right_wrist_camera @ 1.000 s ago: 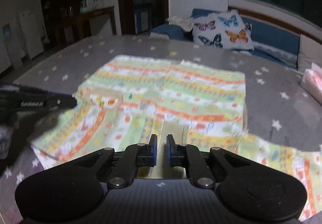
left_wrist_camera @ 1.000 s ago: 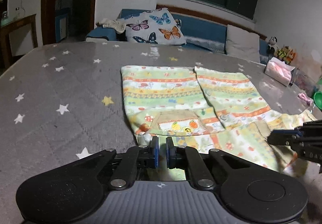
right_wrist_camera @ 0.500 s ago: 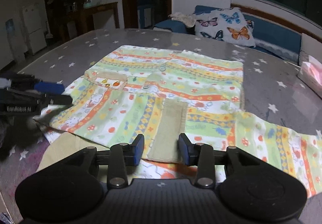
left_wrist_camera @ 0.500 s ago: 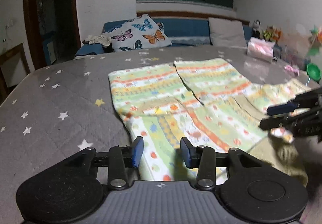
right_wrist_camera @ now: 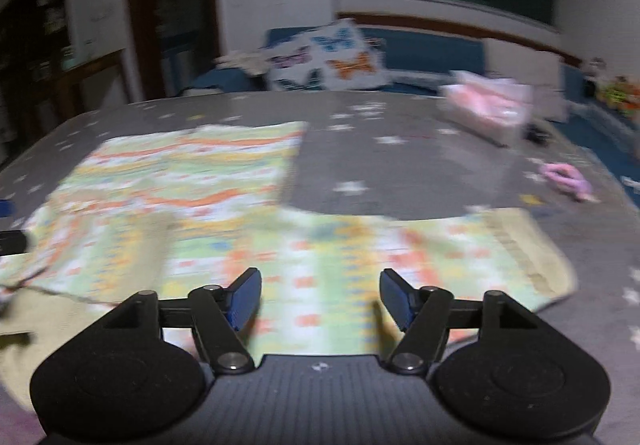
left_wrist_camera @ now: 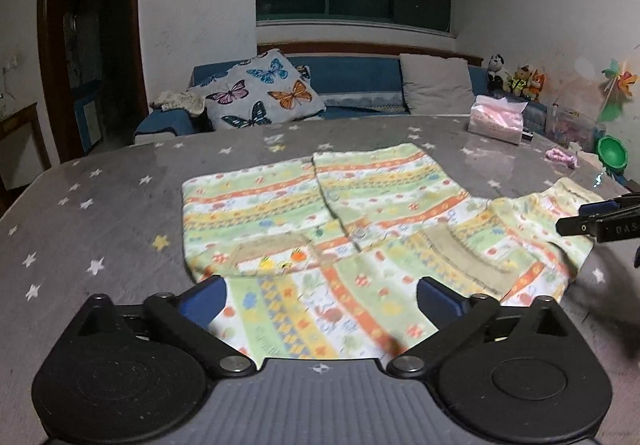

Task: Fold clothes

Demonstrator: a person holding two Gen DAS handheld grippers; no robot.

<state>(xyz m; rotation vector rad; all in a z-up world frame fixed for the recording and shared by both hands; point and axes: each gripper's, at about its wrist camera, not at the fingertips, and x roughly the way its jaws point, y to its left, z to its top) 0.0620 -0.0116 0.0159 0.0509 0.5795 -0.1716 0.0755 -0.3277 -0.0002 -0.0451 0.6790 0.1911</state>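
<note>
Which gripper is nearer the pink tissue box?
Right. The tissue box sits far right on the table; the right gripper is over the garment's right sleeve below it, the left gripper at the garment's near left edge.

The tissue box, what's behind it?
Behind the tissue box sits a blue sofa with a grey cushion. The sofa seat directly behind the box is hidden.

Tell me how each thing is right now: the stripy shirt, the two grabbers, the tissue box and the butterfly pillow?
Striped green, orange and yellow baby shirt: flat on the starry grey table, lower part folded up.
Left gripper: fingers just opened wide, pressing nothing.
Right gripper: fingers just opening, shirt beneath, not gripped.
Pink tissue box: upright on the table.
White butterfly-print pillow: propped on the blue sofa.
</note>
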